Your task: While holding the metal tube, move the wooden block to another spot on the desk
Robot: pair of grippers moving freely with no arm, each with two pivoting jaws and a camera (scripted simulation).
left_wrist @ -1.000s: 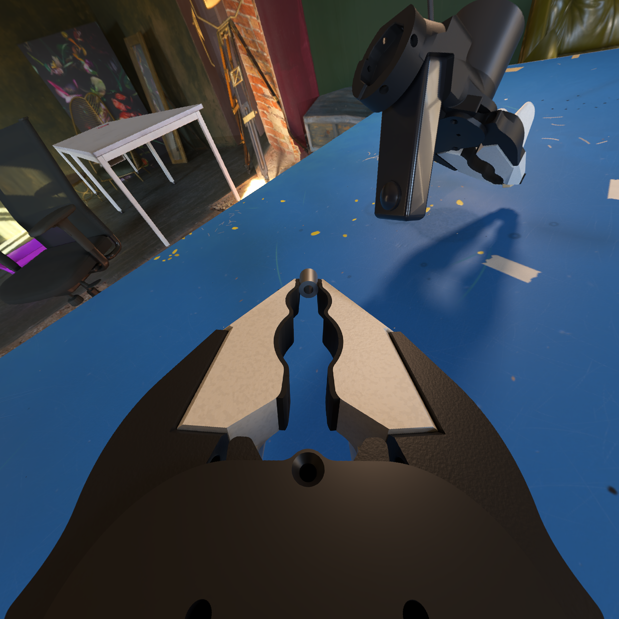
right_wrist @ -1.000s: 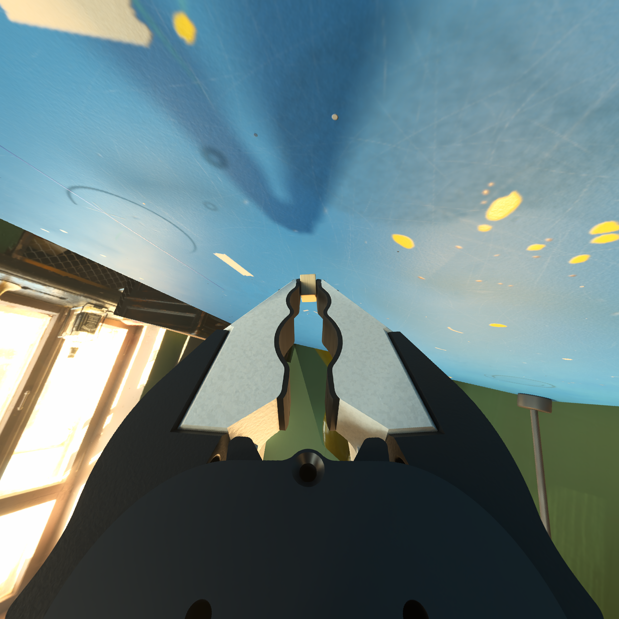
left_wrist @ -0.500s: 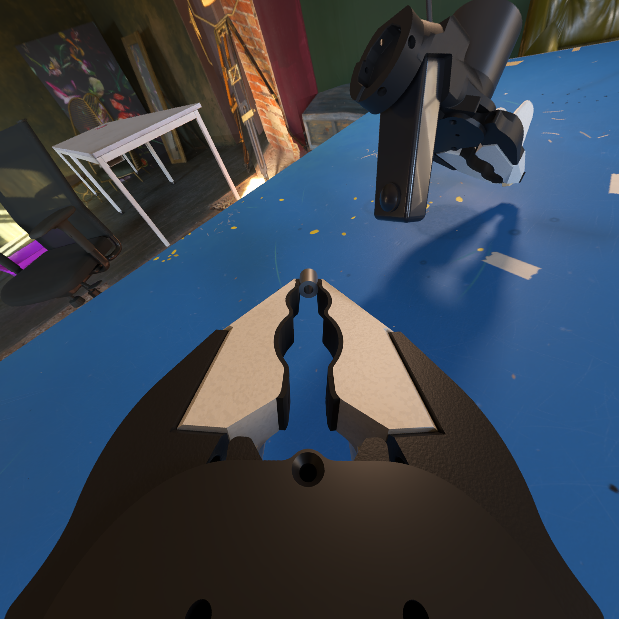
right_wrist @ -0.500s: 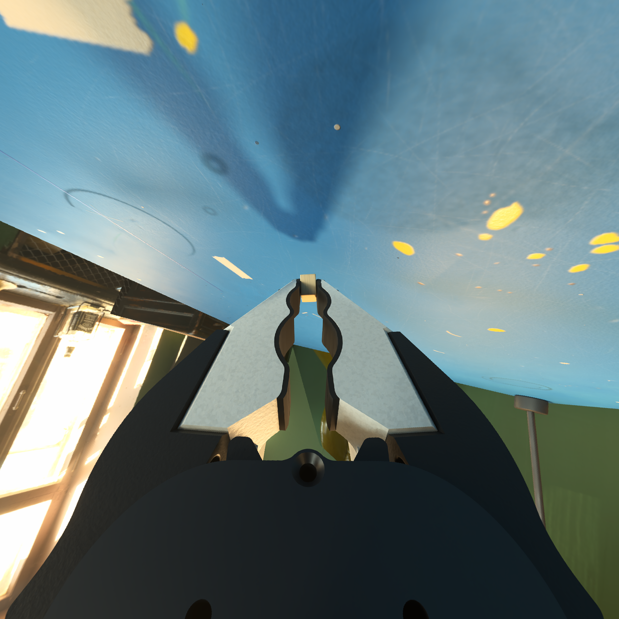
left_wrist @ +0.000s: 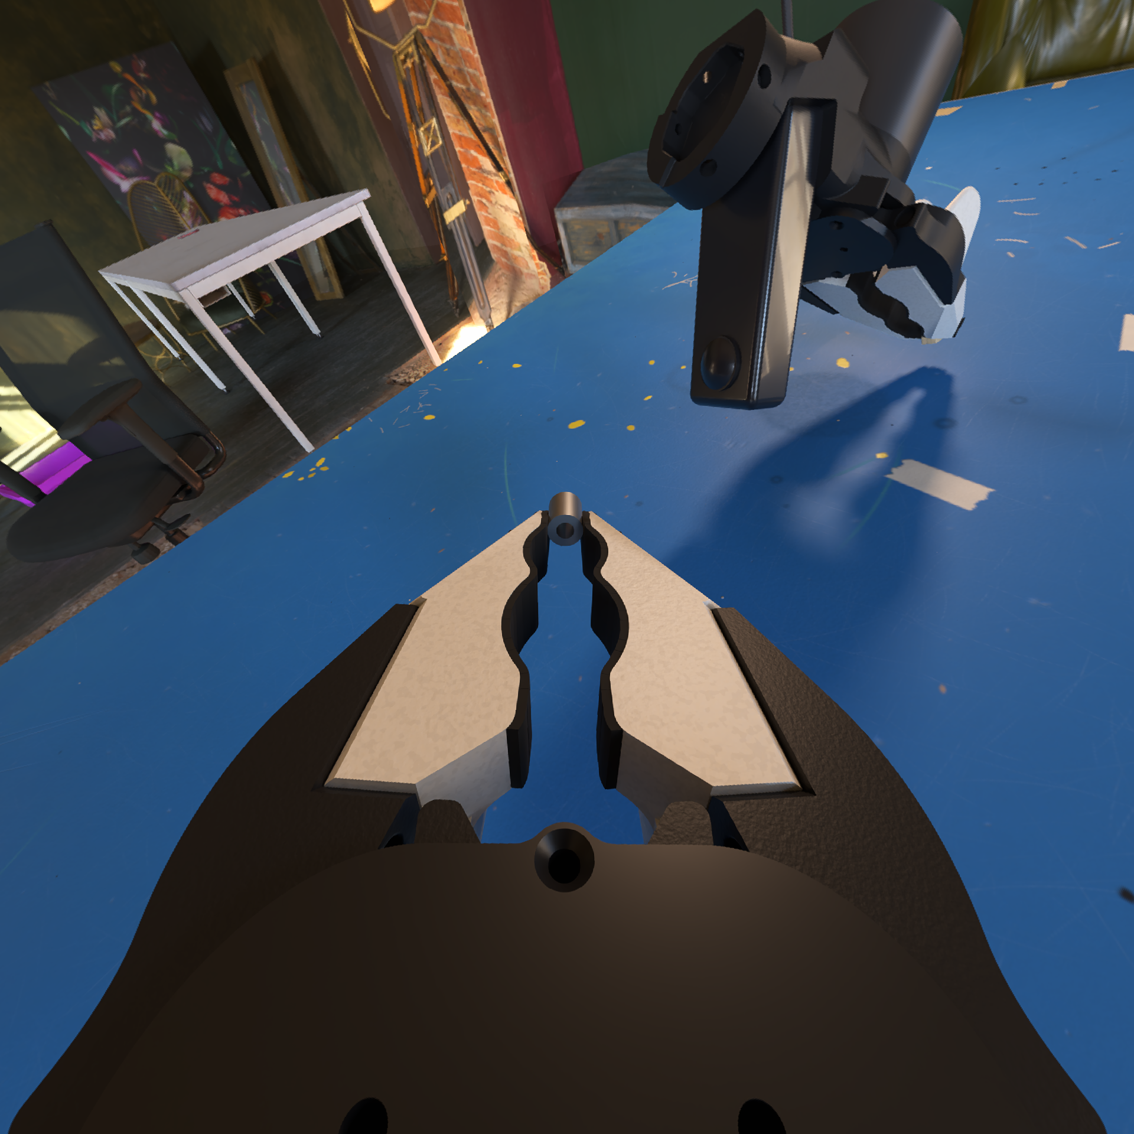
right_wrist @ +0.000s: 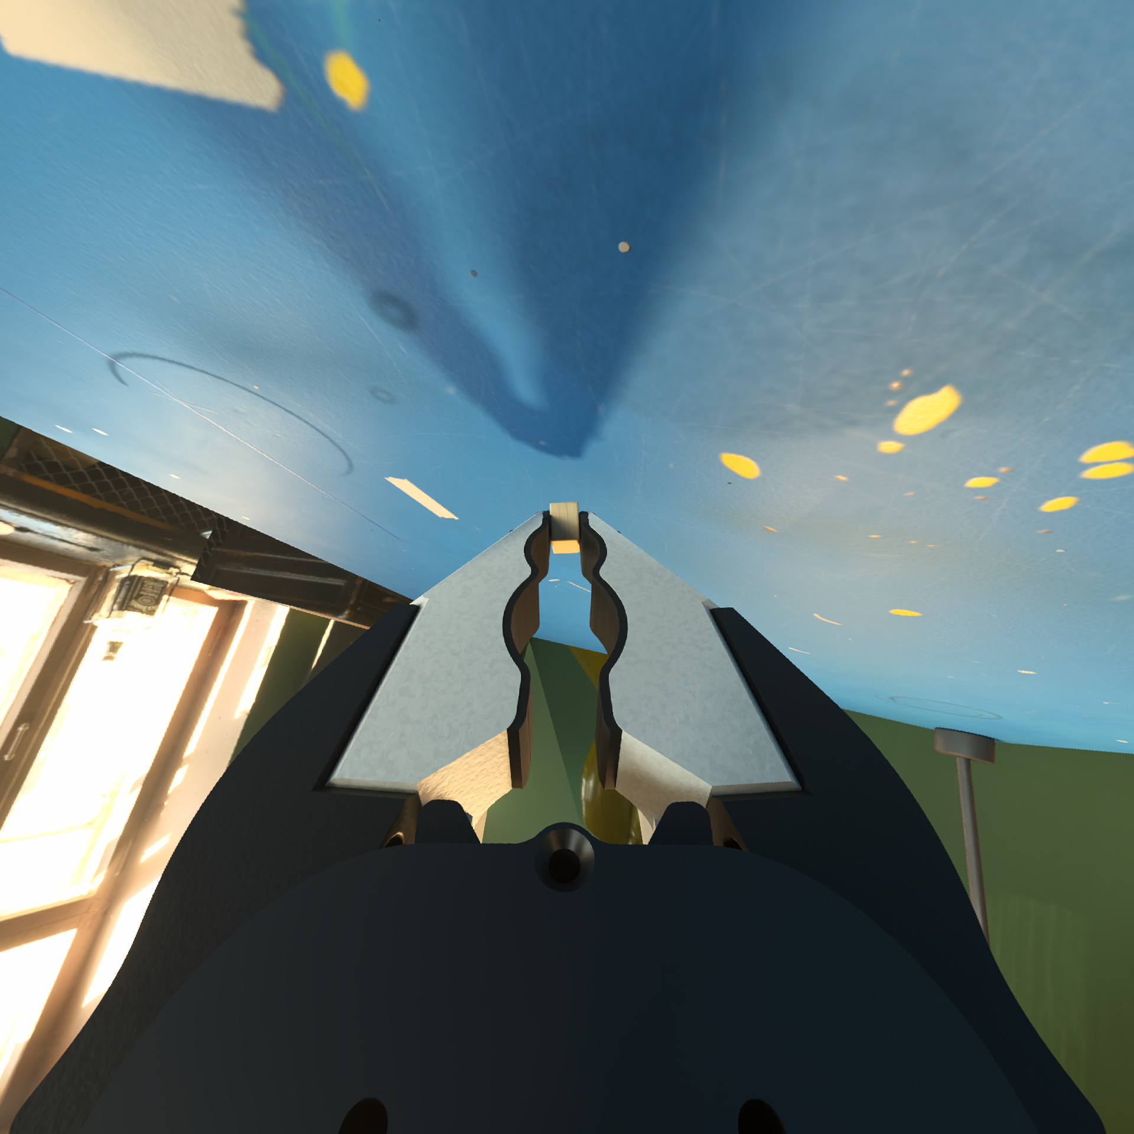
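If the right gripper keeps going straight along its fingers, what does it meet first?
Likely the blue desk: the right gripper, shut on the wooden block, points at bare desktop near its own shadow. Depth is hard to judge.

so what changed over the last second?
Little. In the left wrist view the right hand-held gripper drifts slightly up and left, wooden block still pinched above the blue desk. Left hand-held gripper stays shut on the metal tube; nothing grabbed or released.
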